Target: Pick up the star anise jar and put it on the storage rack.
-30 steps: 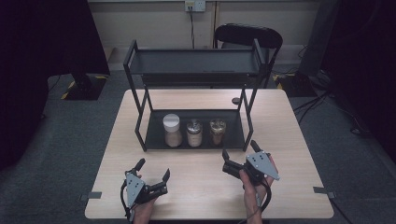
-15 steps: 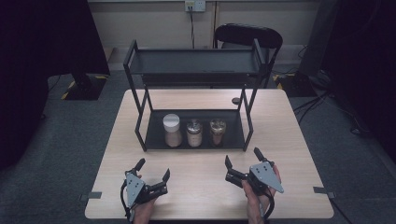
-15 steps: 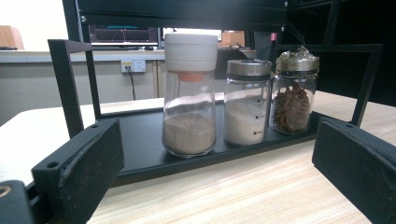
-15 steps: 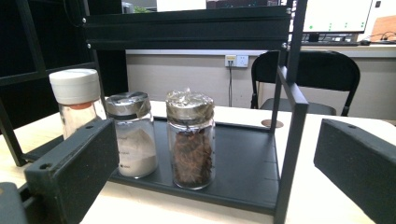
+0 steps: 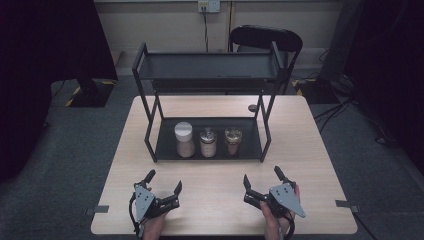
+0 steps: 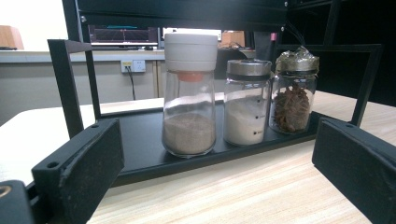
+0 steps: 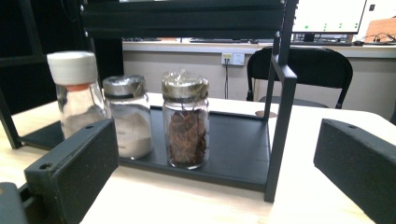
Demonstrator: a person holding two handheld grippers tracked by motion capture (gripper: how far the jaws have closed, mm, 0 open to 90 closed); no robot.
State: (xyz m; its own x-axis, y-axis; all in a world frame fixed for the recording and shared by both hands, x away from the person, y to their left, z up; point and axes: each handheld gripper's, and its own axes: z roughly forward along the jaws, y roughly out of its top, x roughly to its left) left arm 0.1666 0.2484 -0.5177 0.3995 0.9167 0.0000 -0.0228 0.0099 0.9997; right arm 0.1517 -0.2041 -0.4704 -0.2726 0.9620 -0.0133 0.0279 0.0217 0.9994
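The right tongs (image 5: pixel 267 186) have drawn back toward the person over the last second: earlier they sat a little farther up the worktop (image 5: pixel 320 165), and now they lie close to its near edge, level with the left tongs (image 5: pixel 163 184). The left pair has not moved. That reads as a settling into a start pose, not an approach, so I judge that no jar has been committed to yet and the work on the rack (image 5: pixel 210 150) has not begun.

Both tongs stand wide and empty. In each gripper view the two black jaws rise far apart at the frame's sides with only bare wood between them. Both hands rest low at the near edge, the left hand (image 5: pixel 152 227) and right hand (image 5: pixel 275 220) coming in from below, and both tongs aim forward at the rack.

The three jars stand upright in a row on the rack's bottom tray, well apart from both tongs: the white-capped jar (image 6: pixel 189 112) on the left holding brownish powder, the middle jar (image 6: pixel 246 102) with white powder and a metal lid, and the spice jar (image 7: pixel 186 126) on the right, filled with dark dried pieces. They stand just beside one another; whether they touch I cannot tell. The top shelf (image 5: pixel 210 70) looks bare.
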